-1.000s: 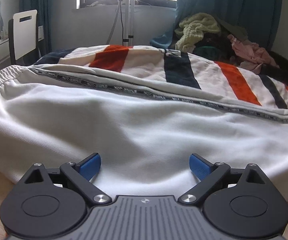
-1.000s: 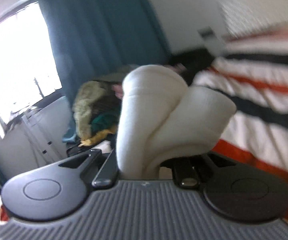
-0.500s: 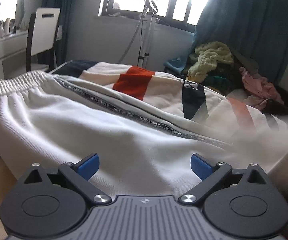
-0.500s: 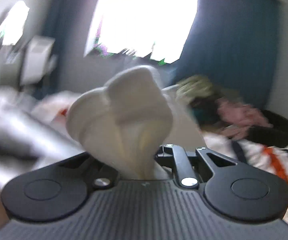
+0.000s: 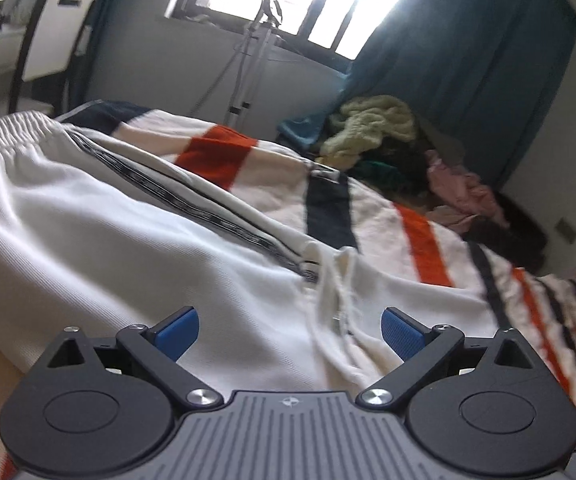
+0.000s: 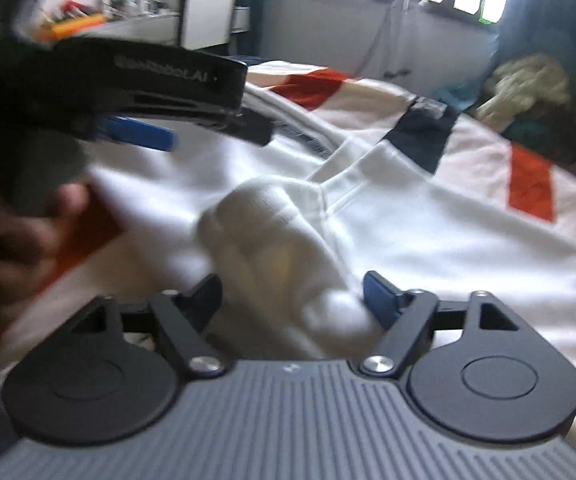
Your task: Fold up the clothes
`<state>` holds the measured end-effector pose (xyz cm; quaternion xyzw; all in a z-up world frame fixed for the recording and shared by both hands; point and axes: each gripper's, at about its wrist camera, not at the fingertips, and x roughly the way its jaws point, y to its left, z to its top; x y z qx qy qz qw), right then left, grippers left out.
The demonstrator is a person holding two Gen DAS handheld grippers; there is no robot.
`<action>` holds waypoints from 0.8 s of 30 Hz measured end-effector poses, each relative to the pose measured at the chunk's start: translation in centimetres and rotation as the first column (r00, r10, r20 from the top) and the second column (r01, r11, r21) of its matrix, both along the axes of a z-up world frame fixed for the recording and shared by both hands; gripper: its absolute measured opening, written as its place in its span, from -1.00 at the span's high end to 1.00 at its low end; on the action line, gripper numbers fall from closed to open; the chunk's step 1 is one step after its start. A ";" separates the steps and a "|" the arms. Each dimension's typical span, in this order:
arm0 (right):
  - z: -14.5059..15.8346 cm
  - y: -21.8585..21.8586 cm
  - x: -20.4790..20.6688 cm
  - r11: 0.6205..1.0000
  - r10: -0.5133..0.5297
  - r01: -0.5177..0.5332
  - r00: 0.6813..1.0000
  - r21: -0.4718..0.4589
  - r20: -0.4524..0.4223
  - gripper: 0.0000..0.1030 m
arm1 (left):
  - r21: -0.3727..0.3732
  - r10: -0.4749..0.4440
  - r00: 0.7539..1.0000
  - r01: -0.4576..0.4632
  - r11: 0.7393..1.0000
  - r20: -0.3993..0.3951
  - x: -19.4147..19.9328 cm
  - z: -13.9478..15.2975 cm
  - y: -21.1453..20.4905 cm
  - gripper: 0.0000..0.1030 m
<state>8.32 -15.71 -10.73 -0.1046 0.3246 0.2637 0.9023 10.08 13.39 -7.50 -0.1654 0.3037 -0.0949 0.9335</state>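
Note:
White track pants [image 5: 88, 232] with a black lettered side stripe [image 5: 192, 200] lie on the striped blanket [image 5: 420, 236], elastic waistband [image 5: 4, 132] at the far left. A folded-over leg end [image 5: 340, 280] rests on top of them. My left gripper [image 5: 290, 332] hovers open just above the white fabric, nothing between its blue pads. My right gripper [image 6: 294, 300] is open, its jaws wide apart, and a bunch of the white pants leg [image 6: 272, 232] lies loose between them. In the right wrist view the left gripper [image 6: 140, 136] shows at upper left, held by a hand [image 6: 20, 224].
A heap of unfolded clothes [image 5: 388, 140] sits at the far end of the bed by the teal curtain [image 5: 468, 60]. A white chair [image 5: 56, 36] and a desk stand at the left, a metal stand [image 5: 256, 52] under the window.
The right gripper swung the white leg end from up in the air over to the left and down onto the pants, then its jaws spread apart. The left gripper tilted up slightly.

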 end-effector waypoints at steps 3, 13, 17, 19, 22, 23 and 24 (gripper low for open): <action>1.4 -2.5 -2.8 0.994 -0.028 0.033 0.999 0.104 -0.047 -0.56 | -0.042 -0.064 0.998 0.064 0.997 0.012 -1.0 0.5 -0.5 -0.92; 1.1 -10.5 -0.6 0.892 -0.413 0.414 0.910 0.179 -0.047 -0.47 | -0.090 -0.218 0.976 0.216 0.972 -0.020 -1.6 -1.2 -4.8 -0.83; -0.9 -12.1 0.9 0.843 -0.518 0.523 0.852 0.128 -0.074 -0.24 | -0.146 -0.183 0.980 0.172 0.974 -0.071 0.2 -3.3 -5.0 -0.70; -1.7 -11.8 1.3 0.839 -0.524 0.532 0.847 0.115 -0.090 -0.24 | -0.171 -0.162 0.984 0.147 0.974 -0.072 1.4 -3.9 -4.6 -0.70; -2.7 -11.3 1.8 0.835 -0.532 0.541 0.840 0.100 -0.109 -0.24 | -0.232 -0.159 0.982 0.133 0.964 -0.098 3.8 -4.6 -3.5 -0.69; -2.7 -11.2 1.8 0.835 -0.530 0.540 0.841 0.106 -0.108 -0.24 | -0.251 -0.169 0.979 0.137 0.958 -0.114 4.9 -4.6 -3.3 -0.69; -2.7 -11.2 1.7 0.834 -0.530 0.540 0.841 0.114 -0.111 -0.24 | -0.271 -0.180 0.975 0.140 0.952 -0.129 6.0 -4.7 -3.0 -0.69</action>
